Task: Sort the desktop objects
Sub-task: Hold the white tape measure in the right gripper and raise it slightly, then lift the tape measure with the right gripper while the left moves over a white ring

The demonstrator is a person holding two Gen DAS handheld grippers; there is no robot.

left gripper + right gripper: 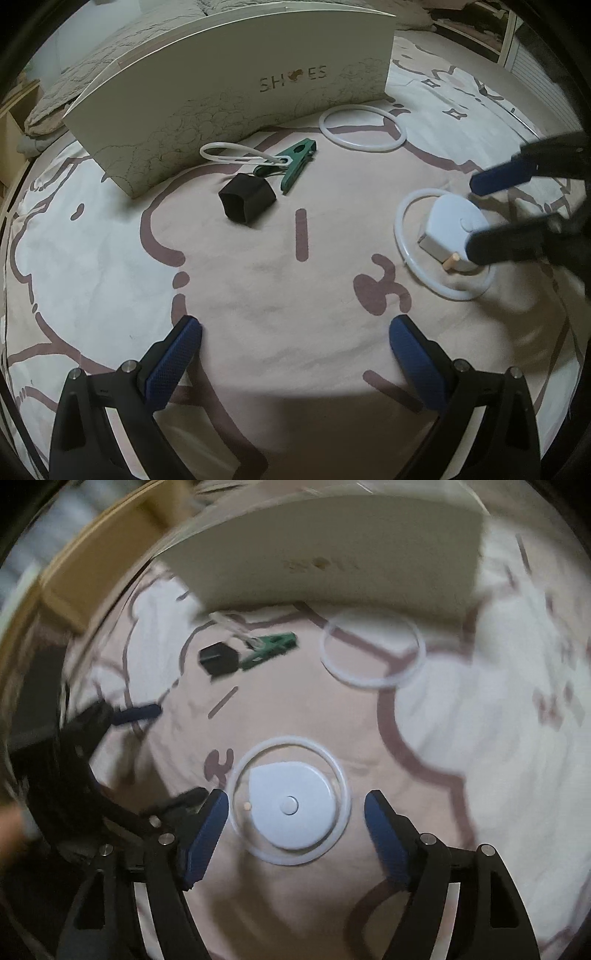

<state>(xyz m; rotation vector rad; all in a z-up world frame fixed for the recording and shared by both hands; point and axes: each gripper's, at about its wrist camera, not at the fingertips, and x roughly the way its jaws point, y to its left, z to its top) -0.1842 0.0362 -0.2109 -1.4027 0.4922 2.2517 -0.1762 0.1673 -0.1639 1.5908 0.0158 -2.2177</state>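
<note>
Jaws of the right gripper [293, 808] stand wide apart, one on each side of a white plug adapter [291, 805] that lies flat with its round face up on a pink patterned blanket [277, 295]. In the left wrist view the adapter [452, 230] shows a squared end and a small tan pin pointing down toward the near edge of the blanket. A white ring [417, 254] lies flat around the adapter. The right gripper [476, 218] hangs just above it; whether its fingers touch it I cannot tell.

The left gripper [295, 332] has its jaws wide apart too, holding nothing, over bare blanket, well apart from the adapter.

Toward the far edge, a shoe box [236, 92] stands on its long side. Just before it lie a green clip [297, 162], its long axis slanting from near left to far right, with a white loop [236, 153] threaded through its near end, and a black cube-shaped holder [246, 201] touching or just beside the clip. A second white ring [362, 127] lies flat near the box's right end.
</note>
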